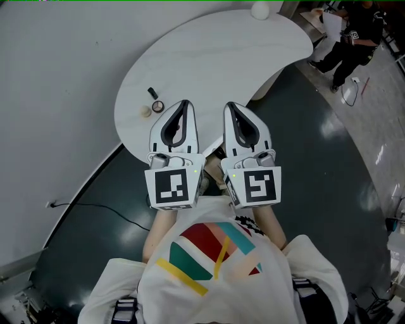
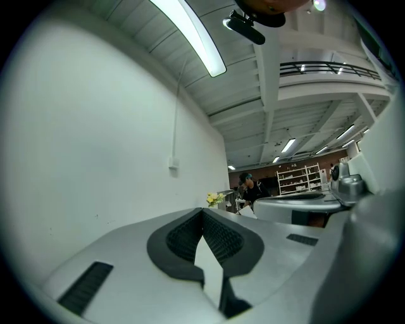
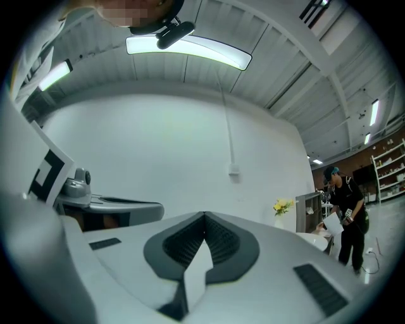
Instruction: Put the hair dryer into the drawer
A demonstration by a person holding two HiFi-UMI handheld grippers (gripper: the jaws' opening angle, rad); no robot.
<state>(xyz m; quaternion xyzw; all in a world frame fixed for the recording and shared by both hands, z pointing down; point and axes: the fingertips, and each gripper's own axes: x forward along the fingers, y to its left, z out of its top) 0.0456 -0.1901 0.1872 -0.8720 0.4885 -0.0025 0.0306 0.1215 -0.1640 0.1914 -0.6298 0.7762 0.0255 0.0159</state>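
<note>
White bench (image 1: 209,57) shows no dryer or drawer. Left claw (image 1: 183,104) and right claw (image 1: 230,106) are both clenched on nothing and held level by the chest, probably idle.

A white table (image 1: 215,63) with a curved, bean-like outline is seen against a pale wall, its top mostly bare. Three small things are set close together near its left edge: a short dark stick (image 1: 152,93), a round open pot (image 1: 157,106) just below it, and a pale round lid (image 1: 146,111), possibly the pot's, touching or almost touching the pot. A white ball (image 1: 260,9) is placed at the far end, well apart from the others. The table is borne by a dark, glossy floor (image 1: 316,190), on which a thin black cable (image 1: 101,207) is laid, running from the wall at the left.
</note>
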